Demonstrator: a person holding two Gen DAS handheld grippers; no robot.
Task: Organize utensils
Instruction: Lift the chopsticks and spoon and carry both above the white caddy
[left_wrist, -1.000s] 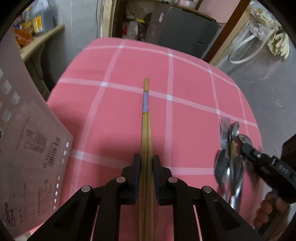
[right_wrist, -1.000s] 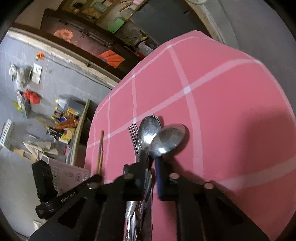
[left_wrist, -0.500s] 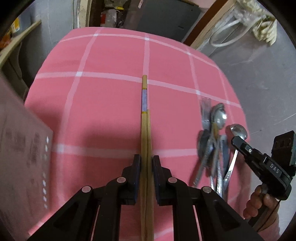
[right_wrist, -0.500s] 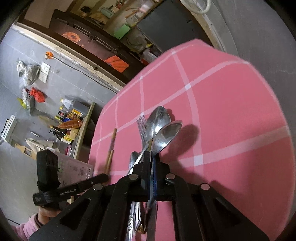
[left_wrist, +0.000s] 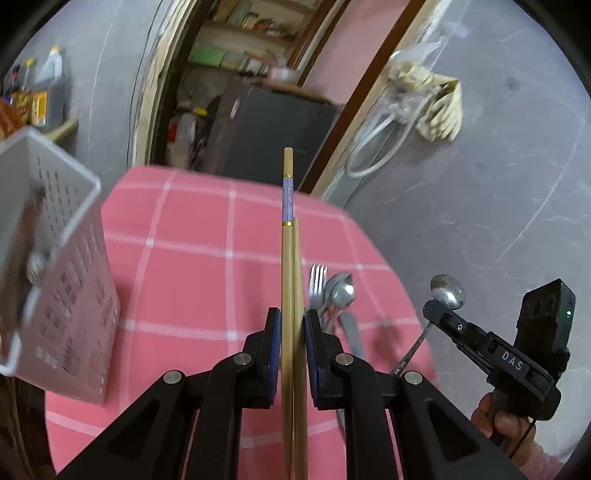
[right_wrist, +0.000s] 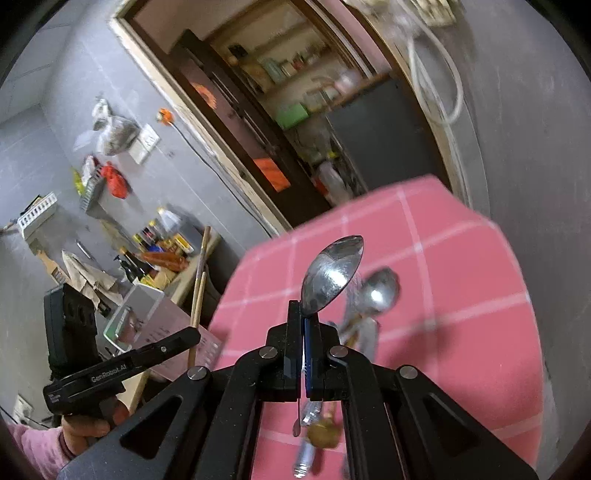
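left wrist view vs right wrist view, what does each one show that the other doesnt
Only the left wrist view shows the fork lying on the pink tablecloth and the left gripper head-on, shut on the chopsticks.

Only the right wrist view shows the right gripper close up, shut on the spoon, plus a pink sleeve.

Both show the white perforated holder, the chopsticks, the held spoon, and more cutlery left on the cloth.

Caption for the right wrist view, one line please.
Right gripper shut on a spoon above the pink table; left gripper holds chopsticks near the white caddy.
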